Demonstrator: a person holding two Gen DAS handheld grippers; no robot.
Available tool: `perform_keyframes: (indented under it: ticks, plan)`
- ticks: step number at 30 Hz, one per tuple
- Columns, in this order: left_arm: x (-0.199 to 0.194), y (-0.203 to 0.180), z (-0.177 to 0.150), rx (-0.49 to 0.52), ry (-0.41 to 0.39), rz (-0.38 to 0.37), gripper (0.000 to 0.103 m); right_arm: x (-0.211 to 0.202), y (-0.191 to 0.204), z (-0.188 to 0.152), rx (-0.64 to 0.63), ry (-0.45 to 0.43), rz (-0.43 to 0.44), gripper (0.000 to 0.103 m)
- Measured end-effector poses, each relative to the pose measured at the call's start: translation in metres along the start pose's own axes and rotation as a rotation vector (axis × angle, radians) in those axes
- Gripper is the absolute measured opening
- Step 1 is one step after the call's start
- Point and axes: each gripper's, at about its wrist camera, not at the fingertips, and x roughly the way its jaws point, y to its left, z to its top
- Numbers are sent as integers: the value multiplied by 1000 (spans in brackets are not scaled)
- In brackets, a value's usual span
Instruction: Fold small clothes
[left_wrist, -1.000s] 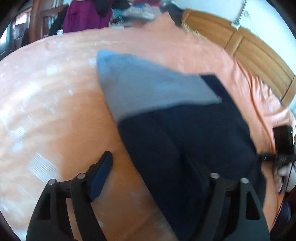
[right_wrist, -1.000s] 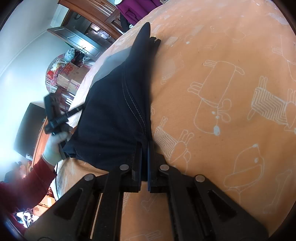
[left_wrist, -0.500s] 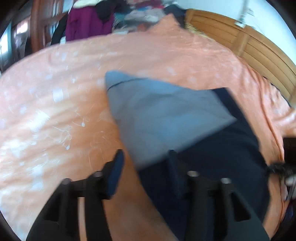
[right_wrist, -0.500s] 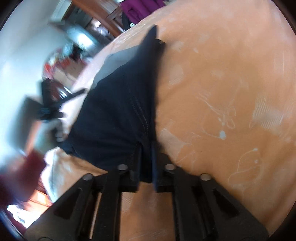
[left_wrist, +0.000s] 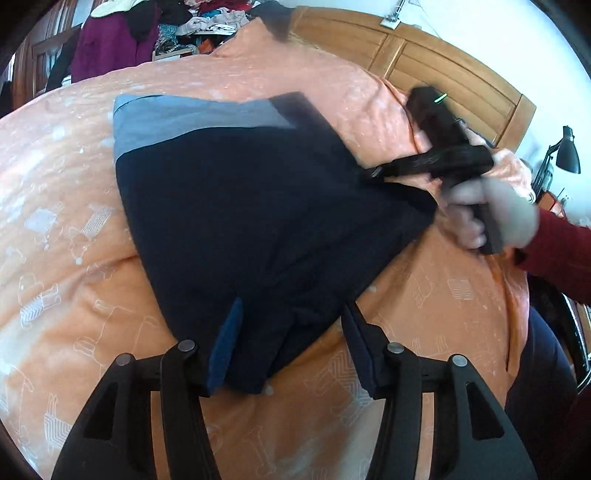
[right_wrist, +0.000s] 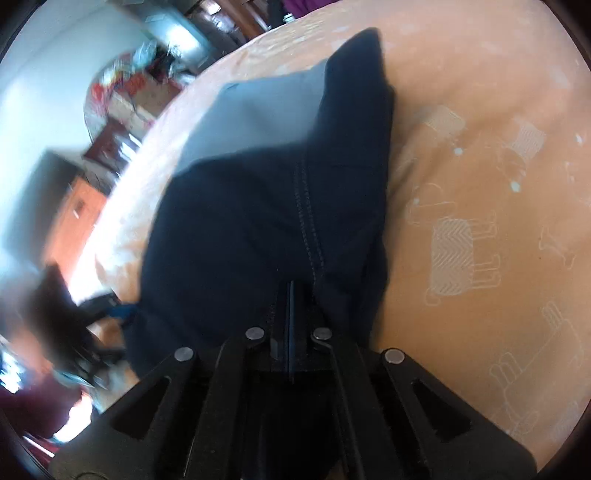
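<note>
Pinching navy garment (right_wrist: 266, 206) seam on the bed (right_wrist: 480, 110), right hand-held gripper (right_wrist: 291, 295) fully closed; left hand-held gripper (left_wrist: 291, 332) spread wide, straddling its corner.

A lived-in bedroom at home: a bed under an orange quilt (left_wrist: 55, 221) printed with cartoon animals, a wooden headboard (left_wrist: 443, 74) behind it, clothes heaped (left_wrist: 199, 22) beyond the quilt, a desk lamp (left_wrist: 567, 155) beside the headboard.

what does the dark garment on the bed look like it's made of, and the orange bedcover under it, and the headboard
Dark garment: soft matte knit, probably cotton jersey; it drapes limply and shows a stitched seam, with a grey band.
Orange bedcover: smooth woven cloth with a slight sheen and pale printed animal outlines.
Headboard: varnished wood; warm grain and panel lines show.
</note>
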Motion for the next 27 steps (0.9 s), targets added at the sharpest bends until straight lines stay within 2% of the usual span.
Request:
perform_keyframes:
  ticks: [2,3,5,8,10,11,13,16,20,22,24,27]
  plan:
    - [-3,0,0,4,-1,4,57,-35,18,-1,-60,-96,-28,6]
    - [-4,-1,-1,6,-1,6,57,-49,21,-5,-60,-129,-19,6]
    - [-13,4,-8,-9,-16,1,58,-71,28,-20,-68,-167,-52,6]
    - [-10,10,-8,-36,-25,-19,57,-71,38,-53,-88,-133,-72,5]
    - [-10,12,-8,-42,-28,-24,57,-59,36,-64,-74,-86,-70,5]
    - [-8,12,-7,-41,-27,-22,57,-49,31,-73,-68,-59,-94,1]
    - [-11,8,-12,-38,-26,-18,58,-38,26,-84,-73,-45,-108,0]
    - [-9,8,-12,-43,-26,-21,58,-50,30,-82,-78,-83,-119,2]
    - [-7,11,-10,-45,-27,-22,58,-80,51,-78,-139,-178,-160,5]
    - [-8,12,-12,-52,-31,-28,58,-87,54,-73,-149,-204,-147,5]
    - [-8,13,-12,-59,-33,-35,58,-75,49,-72,-142,-171,-157,4]
    - [-9,15,-13,-69,-35,-46,59,-43,24,-77,-77,-66,-175,0]
